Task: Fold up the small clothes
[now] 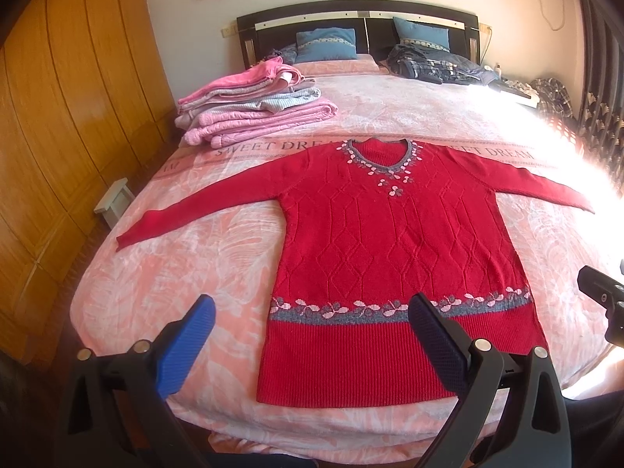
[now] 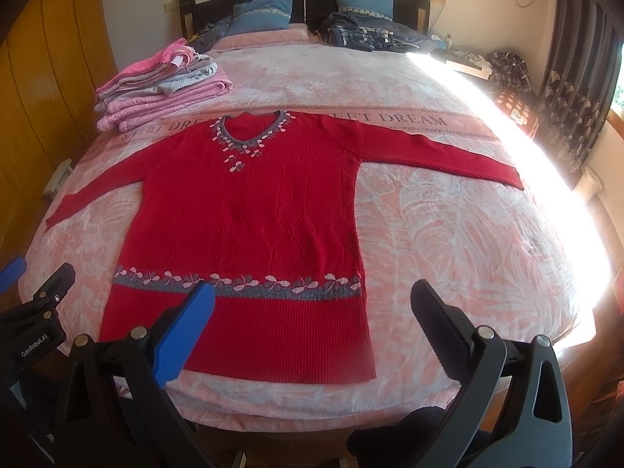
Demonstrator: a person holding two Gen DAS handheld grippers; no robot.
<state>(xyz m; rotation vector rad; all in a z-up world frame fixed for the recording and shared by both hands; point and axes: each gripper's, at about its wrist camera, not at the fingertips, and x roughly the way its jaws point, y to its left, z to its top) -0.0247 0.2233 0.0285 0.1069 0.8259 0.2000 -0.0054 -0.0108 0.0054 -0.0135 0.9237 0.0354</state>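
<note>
Red sweater (image 1: 390,241) flat on bed (image 1: 195,265), front up, both sleeves spread out sideways, hem toward near edge. Left gripper (image 1: 312,312) jaws spread wide, nothing between, hovering above hem, left side. Right gripper (image 2: 312,304) likewise released, empty, above hem right corner. Stack of folded pink and grey clothes (image 1: 253,105) far left of bed, apart from sweater. Blue pillows (image 1: 325,43) at headboard.

A home bedroom: double bed (image 1: 351,117), pillows (image 1: 325,45), wooden wardrobe (image 1: 58,97).
</note>
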